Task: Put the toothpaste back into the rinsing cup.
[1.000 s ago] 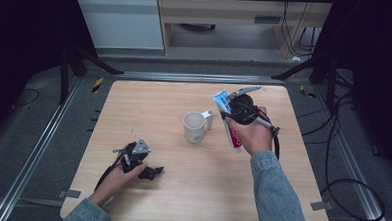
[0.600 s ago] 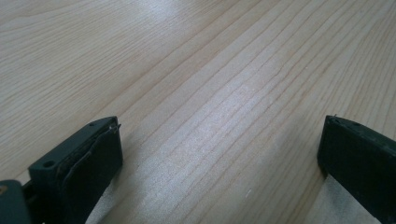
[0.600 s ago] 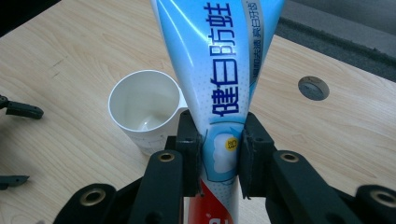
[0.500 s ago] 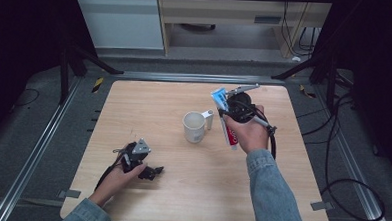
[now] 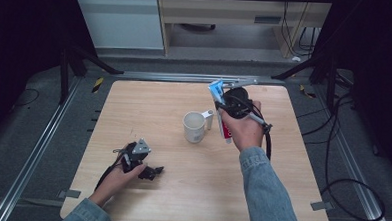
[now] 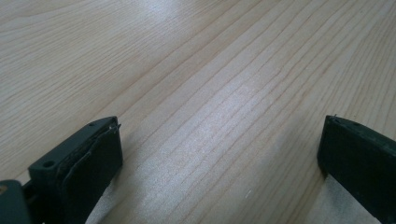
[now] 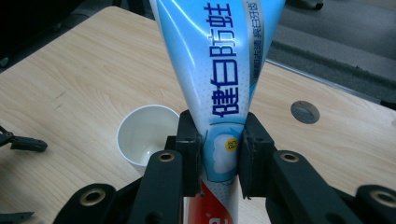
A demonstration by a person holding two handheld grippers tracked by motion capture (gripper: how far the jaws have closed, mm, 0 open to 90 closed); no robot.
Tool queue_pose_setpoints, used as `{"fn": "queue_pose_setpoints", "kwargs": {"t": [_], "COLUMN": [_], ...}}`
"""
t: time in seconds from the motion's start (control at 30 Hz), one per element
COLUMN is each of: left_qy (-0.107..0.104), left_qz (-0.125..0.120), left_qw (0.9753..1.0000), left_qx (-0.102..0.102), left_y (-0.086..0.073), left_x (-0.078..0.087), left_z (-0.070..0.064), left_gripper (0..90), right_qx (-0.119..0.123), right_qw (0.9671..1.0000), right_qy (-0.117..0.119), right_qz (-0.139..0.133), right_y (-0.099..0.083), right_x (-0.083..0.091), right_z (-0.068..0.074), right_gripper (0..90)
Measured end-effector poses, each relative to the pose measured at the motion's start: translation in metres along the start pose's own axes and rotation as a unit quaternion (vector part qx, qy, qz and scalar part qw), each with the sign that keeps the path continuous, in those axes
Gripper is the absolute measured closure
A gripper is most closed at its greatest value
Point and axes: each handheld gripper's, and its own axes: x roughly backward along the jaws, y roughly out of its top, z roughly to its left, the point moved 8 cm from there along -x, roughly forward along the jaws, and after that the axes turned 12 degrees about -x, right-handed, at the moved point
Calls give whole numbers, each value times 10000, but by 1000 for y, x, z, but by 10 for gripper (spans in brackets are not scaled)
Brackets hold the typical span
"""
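Right gripper: black jaws, brass-ringed screw holes, black cable; left gripper: grey three-cornered plate; denim sleeves

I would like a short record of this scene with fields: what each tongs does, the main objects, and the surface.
right tongs: shut on the toothpaste tube, held above the table beside the mug
left tongs: open, holding nothing, low over the table
toothpaste tube: blue and white, red lower part
mug: white, upright, looks empty
surface: wooden table
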Motion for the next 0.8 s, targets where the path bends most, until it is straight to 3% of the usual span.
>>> {"fn": "queue_pose_setpoints", "kwargs": {"t": [0.8], "left_qy": [0], "left_qz": [1], "left_qw": [10000], "left_qx": [0], "left_y": [0], "left_x": [0], "left_z": [0], "left_gripper": [0], "right_qx": [-152], "right_qw": [9972], "right_qy": [73], "right_qz": [-723], "right_y": [46], "right_x": [1], "right_z": [16], "right_gripper": [730]}}
